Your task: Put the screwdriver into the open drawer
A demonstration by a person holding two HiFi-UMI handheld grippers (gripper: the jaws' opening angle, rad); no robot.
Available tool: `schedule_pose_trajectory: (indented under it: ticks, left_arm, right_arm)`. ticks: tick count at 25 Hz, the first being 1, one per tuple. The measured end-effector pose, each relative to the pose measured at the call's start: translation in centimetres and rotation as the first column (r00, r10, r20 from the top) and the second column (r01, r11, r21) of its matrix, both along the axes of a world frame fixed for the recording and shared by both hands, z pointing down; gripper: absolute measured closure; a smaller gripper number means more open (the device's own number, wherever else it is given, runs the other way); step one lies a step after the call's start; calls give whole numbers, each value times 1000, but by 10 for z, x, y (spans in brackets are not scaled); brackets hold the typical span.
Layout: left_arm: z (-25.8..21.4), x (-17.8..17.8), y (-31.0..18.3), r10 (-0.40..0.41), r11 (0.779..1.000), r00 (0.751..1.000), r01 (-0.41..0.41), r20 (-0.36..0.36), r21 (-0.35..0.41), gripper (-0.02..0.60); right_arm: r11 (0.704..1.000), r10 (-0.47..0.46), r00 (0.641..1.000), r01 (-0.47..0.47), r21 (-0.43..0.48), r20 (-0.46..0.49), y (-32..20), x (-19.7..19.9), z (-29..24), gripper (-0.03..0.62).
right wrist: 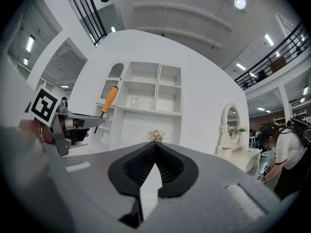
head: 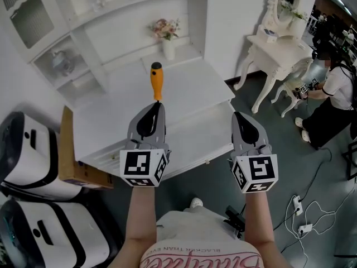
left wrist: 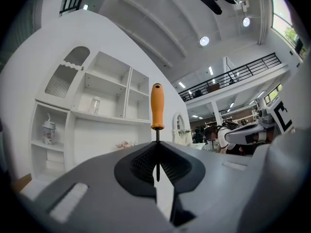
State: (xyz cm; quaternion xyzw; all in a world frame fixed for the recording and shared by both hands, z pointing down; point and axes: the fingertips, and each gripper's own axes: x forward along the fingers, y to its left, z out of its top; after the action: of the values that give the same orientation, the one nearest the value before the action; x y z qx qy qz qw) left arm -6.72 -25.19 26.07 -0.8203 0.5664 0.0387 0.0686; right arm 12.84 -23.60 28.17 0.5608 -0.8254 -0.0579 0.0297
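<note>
A screwdriver with an orange handle [head: 157, 80] sticks out forward from my left gripper [head: 158, 106], which is shut on its thin metal shaft. In the left gripper view the handle [left wrist: 157, 106] rises above the closed pads [left wrist: 146, 161] of that gripper [left wrist: 156, 145]. It hangs over the white desk [head: 111, 116], whose front part [head: 195, 133] sits lower, like a pulled-out drawer. My right gripper [head: 240, 119] is level beside the left, over the desk's right front corner. It [right wrist: 155, 144] is shut with nothing in it. The right gripper view also catches the screwdriver [right wrist: 109, 100] at the left.
A vase of flowers [head: 167, 38] stands at the desk's back under a white shelf unit [head: 83, 27]. A white dressing table with a mirror [head: 279, 43] and a person [head: 334, 105] are at the right. A cardboard box [head: 72, 161] and white machines [head: 28, 155] are at the left; cables [head: 304, 216] lie on the floor.
</note>
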Motion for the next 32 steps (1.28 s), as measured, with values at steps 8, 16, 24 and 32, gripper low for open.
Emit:
schedule_pose_trajectory:
  ticks: [8,16,24,32]
  left_arm:
    - [15,12,-22,-6,999,1000,6,8,-37,548]
    - [39,12,-35,8,995,1000,-6,19,-100,548]
    - [66,12,-57,42,984,999,-35,33,-174,548]
    - [106,19,-78,95,959,993,-73,68,-272,548]
  right_arm:
    - [999,-26,1000,26,-46,-1,-22,6,19,592]
    - [994,-15,1000,15,-105,-1,-33,5,43,592]
    - [986,20,1000,-19,-167,3,-48,6,65,592]
    - [973,32,999,-33,-230,-5,-62,0,89,592]
